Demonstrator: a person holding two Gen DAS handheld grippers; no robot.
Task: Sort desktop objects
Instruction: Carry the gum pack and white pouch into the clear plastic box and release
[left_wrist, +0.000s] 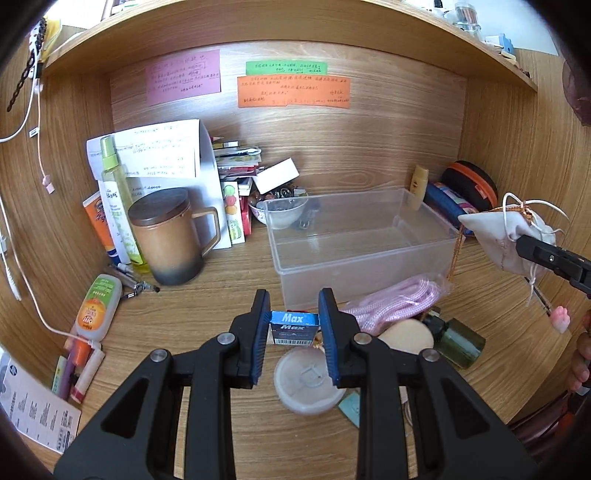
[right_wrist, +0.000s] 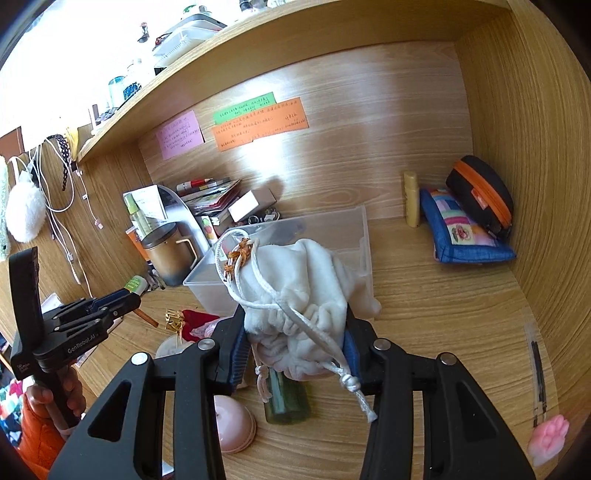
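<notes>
My left gripper (left_wrist: 293, 325) is shut on a small blue Max staple box (left_wrist: 293, 327), held just above the desk in front of the clear plastic bin (left_wrist: 364, 254). My right gripper (right_wrist: 295, 332) is shut on a white drawstring pouch (right_wrist: 299, 291), held in the air at the bin's (right_wrist: 207, 291) near right corner; the pouch also shows in the left wrist view (left_wrist: 506, 236). The bin looks empty. Each gripper shows in the other's view: the right (left_wrist: 554, 258), the left (right_wrist: 110, 302).
Brown lidded mug (left_wrist: 170, 236), spray bottle (left_wrist: 114, 199) and stacked books (left_wrist: 236, 173) stand back left. Pink cord (left_wrist: 391, 302), beige sponge (left_wrist: 406, 336), green bottle (left_wrist: 458, 343) and white round lid (left_wrist: 306, 380) lie near front. Blue pouch (right_wrist: 461, 229) and black case (right_wrist: 480, 195) sit back right.
</notes>
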